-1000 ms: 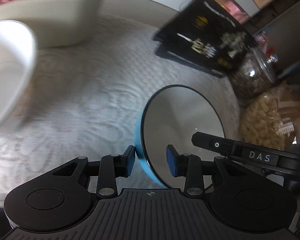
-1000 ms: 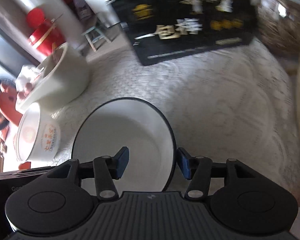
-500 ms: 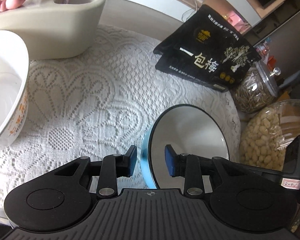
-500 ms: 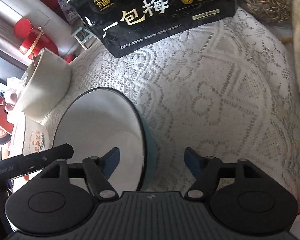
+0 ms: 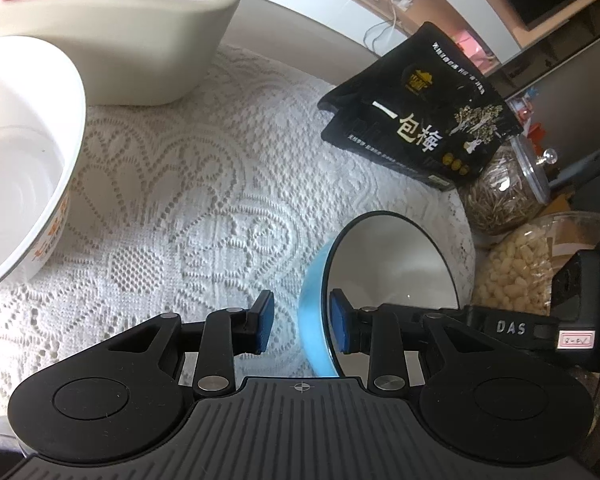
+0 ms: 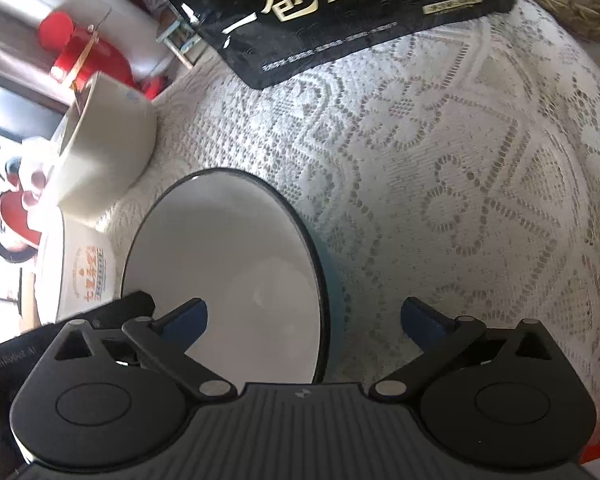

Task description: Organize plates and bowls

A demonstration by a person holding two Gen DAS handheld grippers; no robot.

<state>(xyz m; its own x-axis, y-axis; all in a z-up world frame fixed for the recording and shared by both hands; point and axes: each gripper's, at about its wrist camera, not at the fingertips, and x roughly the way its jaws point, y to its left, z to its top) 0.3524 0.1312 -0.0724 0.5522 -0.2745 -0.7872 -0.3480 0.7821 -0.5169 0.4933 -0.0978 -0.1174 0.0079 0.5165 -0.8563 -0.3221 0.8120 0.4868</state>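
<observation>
A bowl, blue outside and white inside with a dark rim (image 5: 388,264) (image 6: 228,264), stands on the lace cloth (image 5: 200,200). My left gripper (image 5: 302,312) straddles its near rim. Its right pad (image 5: 340,324) lies against the inside wall. Its left pad (image 5: 264,320) stands outside, with a strip of cloth showing between pad and bowl. My right gripper (image 6: 304,308) is at the opposite rim with its jaws opening wide, one finger over the bowl's inside and the other well clear of the wall. A white bowl with orange print (image 5: 20,184) (image 6: 84,276) stands to the left.
A beige container (image 5: 140,48) (image 6: 104,148) stands behind the white bowl. A black snack bag (image 5: 420,112) (image 6: 340,12) lies at the back. Two glass jars, one of seeds (image 5: 500,196) and one of pale nuts (image 5: 516,264), stand at the cloth's right edge.
The right jaws have spread from close around the blue bowl's rim to wide apart. The left jaws have narrowed a little around the other side of the rim. The blur has gone.
</observation>
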